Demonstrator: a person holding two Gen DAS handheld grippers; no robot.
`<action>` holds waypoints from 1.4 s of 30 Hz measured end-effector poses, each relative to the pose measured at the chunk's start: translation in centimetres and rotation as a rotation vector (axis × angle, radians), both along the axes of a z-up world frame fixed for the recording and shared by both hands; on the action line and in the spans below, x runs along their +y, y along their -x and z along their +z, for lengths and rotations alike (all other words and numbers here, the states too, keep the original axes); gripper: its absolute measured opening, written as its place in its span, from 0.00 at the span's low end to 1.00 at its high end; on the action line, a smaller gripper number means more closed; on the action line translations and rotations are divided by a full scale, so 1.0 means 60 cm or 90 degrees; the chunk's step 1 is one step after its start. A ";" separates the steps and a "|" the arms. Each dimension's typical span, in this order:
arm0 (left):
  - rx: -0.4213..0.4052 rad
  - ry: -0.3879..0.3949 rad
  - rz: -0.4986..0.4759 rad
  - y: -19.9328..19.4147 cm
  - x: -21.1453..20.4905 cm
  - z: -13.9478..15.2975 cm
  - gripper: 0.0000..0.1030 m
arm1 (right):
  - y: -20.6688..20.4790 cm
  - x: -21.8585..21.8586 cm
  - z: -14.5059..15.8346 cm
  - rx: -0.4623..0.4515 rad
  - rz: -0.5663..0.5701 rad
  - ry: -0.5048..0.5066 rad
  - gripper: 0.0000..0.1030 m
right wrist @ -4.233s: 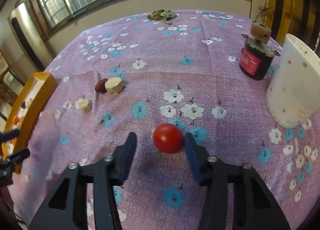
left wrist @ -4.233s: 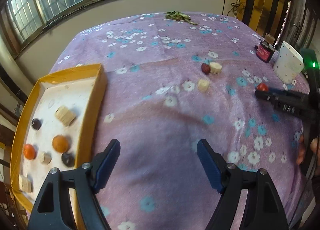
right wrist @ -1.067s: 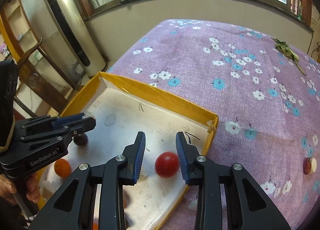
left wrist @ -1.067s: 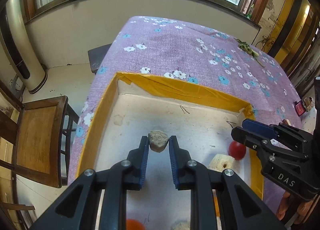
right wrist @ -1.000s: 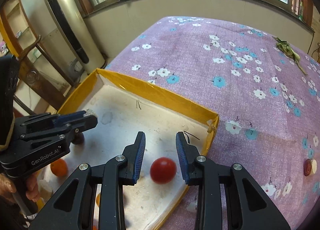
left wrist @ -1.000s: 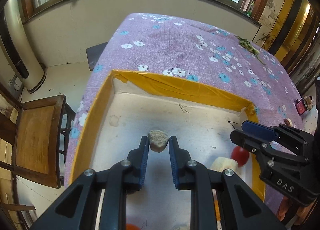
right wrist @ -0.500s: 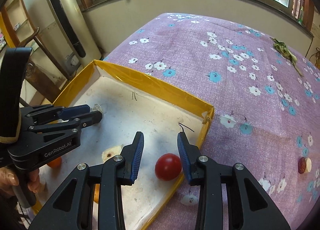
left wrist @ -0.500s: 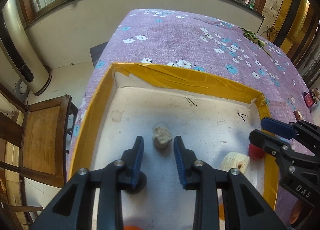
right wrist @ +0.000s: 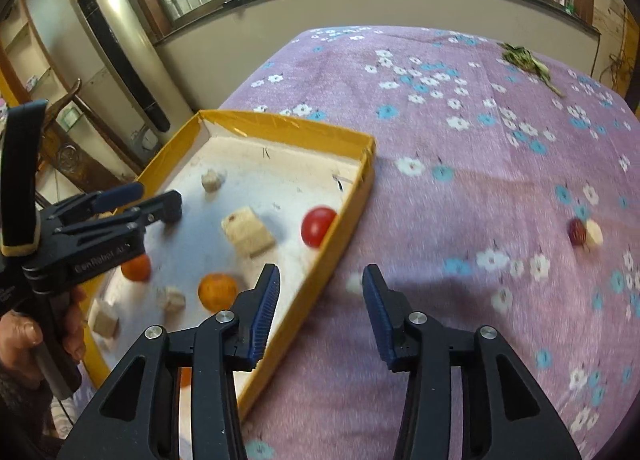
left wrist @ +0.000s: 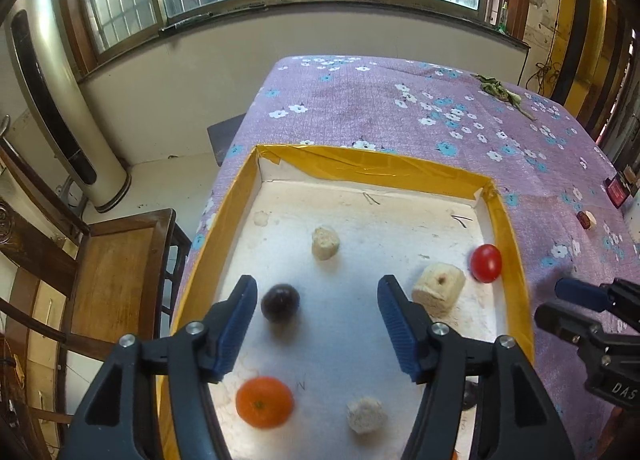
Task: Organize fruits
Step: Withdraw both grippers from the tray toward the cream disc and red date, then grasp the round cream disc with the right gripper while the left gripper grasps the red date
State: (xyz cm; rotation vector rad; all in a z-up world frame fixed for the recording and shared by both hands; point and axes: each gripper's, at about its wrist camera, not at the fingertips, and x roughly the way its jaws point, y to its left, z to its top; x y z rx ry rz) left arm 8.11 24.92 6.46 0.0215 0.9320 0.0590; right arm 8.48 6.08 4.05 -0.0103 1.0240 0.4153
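Observation:
A yellow-rimmed tray [left wrist: 360, 163] [right wrist: 280, 125] with a white floor holds the fruits. In it lie a red tomato [left wrist: 485, 263] [right wrist: 318, 225] by the right wall, a beige chunk [left wrist: 325, 243] [right wrist: 212, 179], a beige cylinder [left wrist: 438, 290] [right wrist: 248, 236], a dark fruit [left wrist: 280, 302] and an orange [left wrist: 264, 402] [right wrist: 218, 292]. My left gripper [left wrist: 316, 324] [right wrist: 158, 199] hovers over the tray floor, jaws opening, nothing pressed between them. My right gripper [right wrist: 320, 312] [left wrist: 580, 308] is over the tray's right rim and the cloth, jaws opening and empty.
A red date [right wrist: 578, 232] and a beige piece [right wrist: 594, 234] lie together on the purple flowered cloth at the right. Dry leaves [right wrist: 524, 57] sit at the far end. A wooden chair [left wrist: 116, 272] stands left of the table. A hand [right wrist: 24, 332] holds the left gripper.
The left gripper let go of the beige chunk, widened and drew back. The right gripper released the tomato into the tray and pulled back over the rim, jaws spreading.

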 end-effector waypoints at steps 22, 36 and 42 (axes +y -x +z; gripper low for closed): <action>0.045 0.005 -0.080 0.066 -0.276 0.009 0.76 | -0.081 -0.355 -0.022 -0.043 -0.089 0.075 0.51; 0.085 -0.021 -0.103 0.011 -0.374 -0.014 0.76 | -0.137 -0.338 -0.051 -0.090 0.033 0.109 0.27; 0.080 -0.003 -0.153 -0.056 -0.447 -0.022 0.76 | -0.105 -0.385 -0.036 -0.083 -0.006 0.059 0.27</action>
